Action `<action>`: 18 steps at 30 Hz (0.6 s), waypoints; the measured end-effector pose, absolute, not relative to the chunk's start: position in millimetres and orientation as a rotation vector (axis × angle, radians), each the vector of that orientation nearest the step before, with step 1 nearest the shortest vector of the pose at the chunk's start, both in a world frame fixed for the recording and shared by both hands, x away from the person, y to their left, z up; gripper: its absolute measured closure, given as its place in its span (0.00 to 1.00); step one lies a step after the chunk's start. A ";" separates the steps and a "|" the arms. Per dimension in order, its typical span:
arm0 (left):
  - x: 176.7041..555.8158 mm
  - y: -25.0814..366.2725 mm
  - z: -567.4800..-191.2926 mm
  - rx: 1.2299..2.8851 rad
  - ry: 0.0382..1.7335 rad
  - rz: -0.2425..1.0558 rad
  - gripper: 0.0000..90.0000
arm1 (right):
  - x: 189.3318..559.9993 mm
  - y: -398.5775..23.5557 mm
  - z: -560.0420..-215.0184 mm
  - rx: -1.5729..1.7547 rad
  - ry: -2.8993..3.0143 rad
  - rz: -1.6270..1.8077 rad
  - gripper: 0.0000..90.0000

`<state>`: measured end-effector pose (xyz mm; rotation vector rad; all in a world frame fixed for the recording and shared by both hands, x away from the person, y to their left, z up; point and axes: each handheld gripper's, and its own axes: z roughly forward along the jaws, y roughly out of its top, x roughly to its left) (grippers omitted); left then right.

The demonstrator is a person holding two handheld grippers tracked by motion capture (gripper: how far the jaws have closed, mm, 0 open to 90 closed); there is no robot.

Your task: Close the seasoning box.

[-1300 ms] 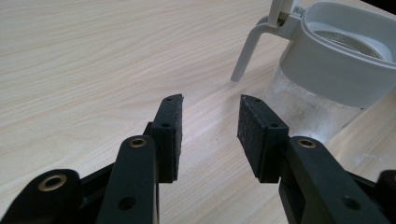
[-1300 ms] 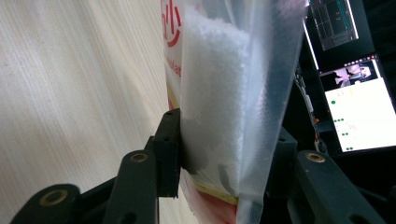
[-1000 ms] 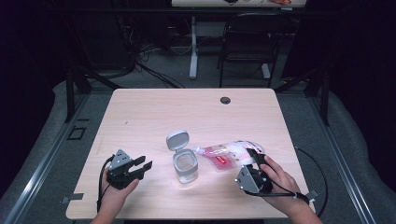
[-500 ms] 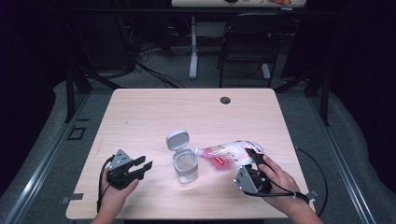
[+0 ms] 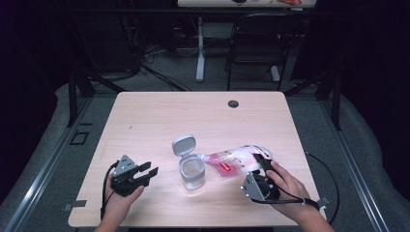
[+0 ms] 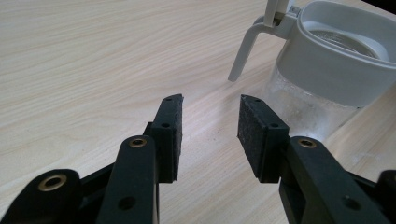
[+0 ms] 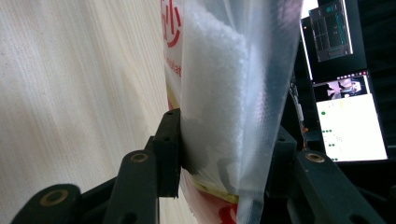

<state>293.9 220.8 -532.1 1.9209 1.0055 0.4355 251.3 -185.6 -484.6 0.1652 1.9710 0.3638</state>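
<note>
Nothing has moved since the earlier frames: both your hands and everything on the table sit where they were. Your right gripper is clamped on a clear plastic bag of white grains, its jaws pressing the bag's sides in the right gripper view, where the bag bulges between the pads. The bag lies tilted on the wooden table, its narrow end reaching toward the rim of a small clear jar just beside it. The jar stands upright near the table's middle front, with a grey collar and a hinged grey lid flipped up and open behind it. Your left gripper rests well to the left of the jar, jaws wide apart and holding nothing; in the left gripper view the jar sits ahead and to the right of the open pads, with bare tabletop between. A dark round cable hole sits near the table's far edge, and a black chair stands beyond
</note>
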 end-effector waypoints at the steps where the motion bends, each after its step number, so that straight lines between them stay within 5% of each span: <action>1: 293.9 220.9 -532.1 1.921 1.005 0.436 0.67 | 251.2 -185.4 -484.7 0.163 1.972 0.361 0.64; 18: 294.0 220.9 -532.3 1.923 1.006 0.436 0.67 | 252.0 -182.7 -483.7 0.144 1.966 0.360 0.64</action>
